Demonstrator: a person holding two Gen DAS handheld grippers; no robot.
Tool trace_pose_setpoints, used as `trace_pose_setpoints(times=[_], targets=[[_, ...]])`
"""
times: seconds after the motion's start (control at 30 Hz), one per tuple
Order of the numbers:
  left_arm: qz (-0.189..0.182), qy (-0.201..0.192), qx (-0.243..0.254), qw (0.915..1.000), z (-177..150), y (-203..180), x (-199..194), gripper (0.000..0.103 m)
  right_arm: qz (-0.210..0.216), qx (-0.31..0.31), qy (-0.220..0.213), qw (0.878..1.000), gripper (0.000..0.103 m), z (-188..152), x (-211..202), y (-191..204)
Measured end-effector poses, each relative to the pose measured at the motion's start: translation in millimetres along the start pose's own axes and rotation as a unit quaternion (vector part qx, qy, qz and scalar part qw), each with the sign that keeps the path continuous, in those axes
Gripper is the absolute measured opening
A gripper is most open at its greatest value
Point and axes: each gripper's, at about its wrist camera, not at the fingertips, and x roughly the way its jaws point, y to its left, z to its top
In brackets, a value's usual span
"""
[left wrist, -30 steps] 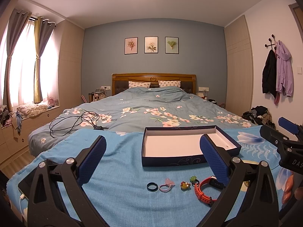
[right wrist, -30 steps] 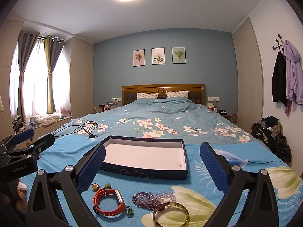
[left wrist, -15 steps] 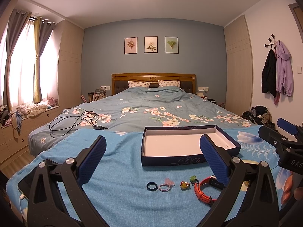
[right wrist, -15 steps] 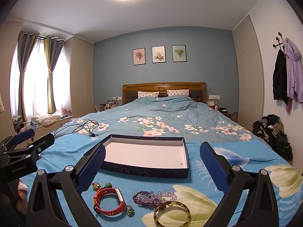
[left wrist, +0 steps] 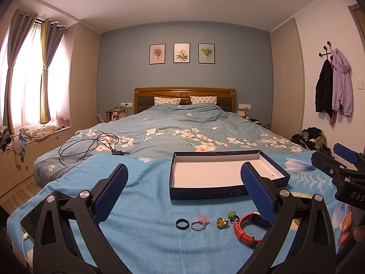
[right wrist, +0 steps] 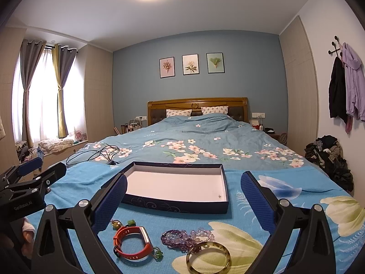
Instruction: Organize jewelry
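Right wrist view: box (right wrist: 173, 205) slightly nearer.

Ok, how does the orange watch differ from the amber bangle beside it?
The orange watch is a flexible strap with a flat rectangular face, curled into a loop; the amber bangle is one plain, unbroken ring. The watch is opaque orange, the bangle translucent brownish-yellow. The watch lies left of the purple beads, the bangle just below them. Both lie on the blue blanket, outside the box.

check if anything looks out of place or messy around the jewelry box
The box sits empty apart from one tiny speck near its corner. All the jewelry still lies loose on the blanket. A tangled black cable sprawls across the bed behind.
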Motion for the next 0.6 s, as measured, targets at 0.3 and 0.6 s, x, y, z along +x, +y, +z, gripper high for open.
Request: trace_pose_setpoints(times=[0.3, 0.6], targets=[[0.000, 0.000, 0.000, 1.0000, -0.3, 0.1, 0.2, 0.097, 0.001, 0.001, 0.002, 1.000, 0.096, -1.1, 0.8, -0.3], [0.001, -0.001, -0.001, 1.0000, -0.6, 0.7, -3.5, 0.097, 0.002, 0.002, 0.002, 1.000, 0.096, -0.7, 2.2, -0.5]])
